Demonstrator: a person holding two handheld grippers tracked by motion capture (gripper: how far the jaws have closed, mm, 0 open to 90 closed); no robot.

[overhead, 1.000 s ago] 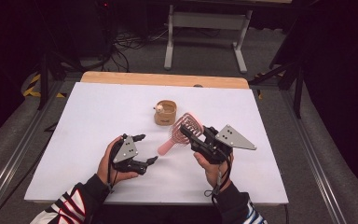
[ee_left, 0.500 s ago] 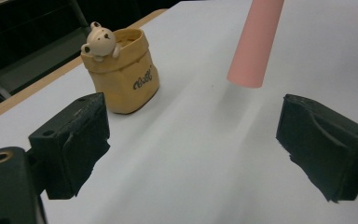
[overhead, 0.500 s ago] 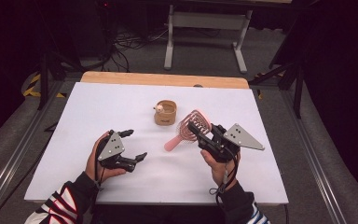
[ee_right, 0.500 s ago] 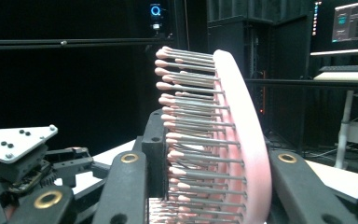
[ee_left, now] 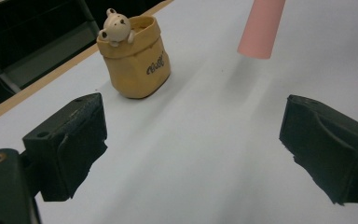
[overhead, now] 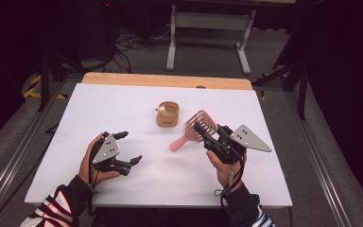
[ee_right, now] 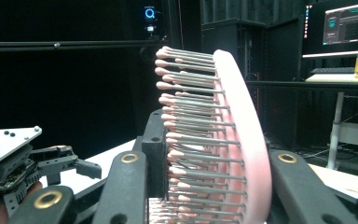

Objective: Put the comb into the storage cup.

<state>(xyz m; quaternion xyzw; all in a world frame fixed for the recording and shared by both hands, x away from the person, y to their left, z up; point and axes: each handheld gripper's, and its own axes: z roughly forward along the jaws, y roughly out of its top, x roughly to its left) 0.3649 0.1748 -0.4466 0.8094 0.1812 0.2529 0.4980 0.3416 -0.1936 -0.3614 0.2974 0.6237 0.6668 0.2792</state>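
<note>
A pink hairbrush (overhead: 187, 135) hangs tilted above the white table (overhead: 123, 106), handle end pointing down-left. My right gripper (overhead: 202, 130) is shut on its head; in the right gripper view the bristles (ee_right: 191, 140) face left between the jaws. My left gripper (overhead: 130, 147) is held at the table's front left, apart from the brush. Its jaws have just been opening and stand open with nothing between them (ee_left: 191, 144). A tan bag-shaped holder (overhead: 168, 115) with a small bear on its rim stands mid-table, ahead of the left gripper (ee_left: 135, 60). The brush's pink handle (ee_left: 261, 28) hangs at top right there.
The table's far side ends in a wooden strip (overhead: 165, 80). Beyond it stands a grey metal frame (overhead: 208, 21) on a dark floor with cables. Metal rails run along both sides of the table.
My left hand has drifted left, away from the hairbrush, with its jaws a little wider. The right gripper has kept the brush in about the same place.
</note>
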